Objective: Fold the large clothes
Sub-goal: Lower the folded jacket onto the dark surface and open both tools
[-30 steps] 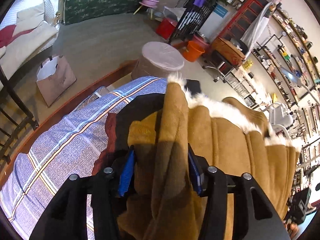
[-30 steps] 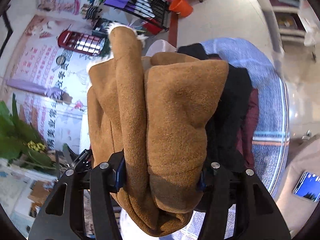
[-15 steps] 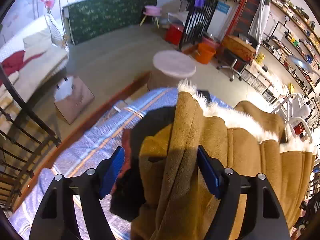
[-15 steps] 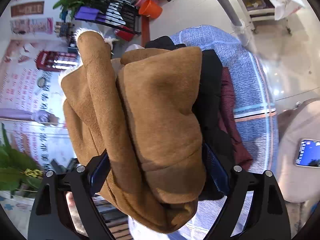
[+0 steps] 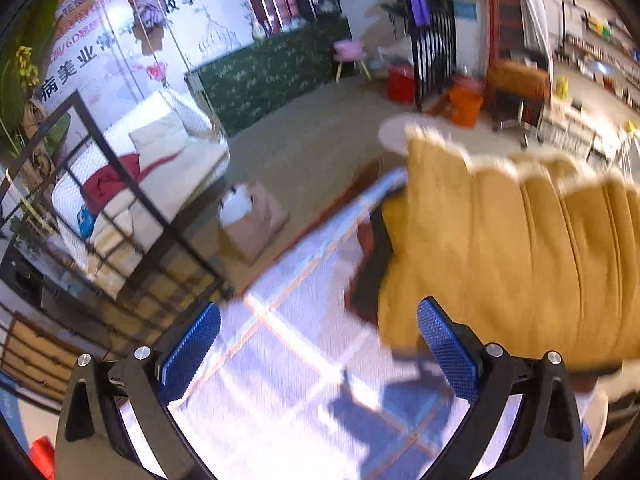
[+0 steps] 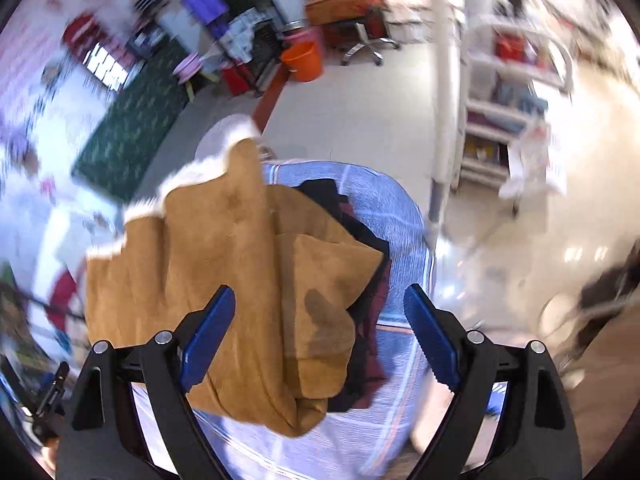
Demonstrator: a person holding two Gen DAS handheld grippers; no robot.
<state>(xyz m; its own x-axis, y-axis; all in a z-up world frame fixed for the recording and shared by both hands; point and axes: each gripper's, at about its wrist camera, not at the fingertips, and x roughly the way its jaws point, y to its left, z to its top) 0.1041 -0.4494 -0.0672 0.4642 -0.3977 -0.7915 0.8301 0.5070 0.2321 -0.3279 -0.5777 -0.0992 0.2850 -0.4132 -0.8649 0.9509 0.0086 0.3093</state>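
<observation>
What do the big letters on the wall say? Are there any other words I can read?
"美业": dark characters on the wall poster, left wrist view.
"病": on the same poster, below, at its left edge.
"学": white characters higher up; neighbours too blurred.
Red line above: unreadable.
Right wrist view: everything too blurred.

Both wrist views look down, sharing the coat (image 5: 520, 248).

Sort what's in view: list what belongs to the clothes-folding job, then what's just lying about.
Job:
- tan fleece-lined coat, folded
- dark garments under it
- blue plaid bed sheet
- left gripper, opening, nothing between
- right gripper, open

Lying about:
- orange bucket
- paper bag
- pink stool
- white sofa
</observation>
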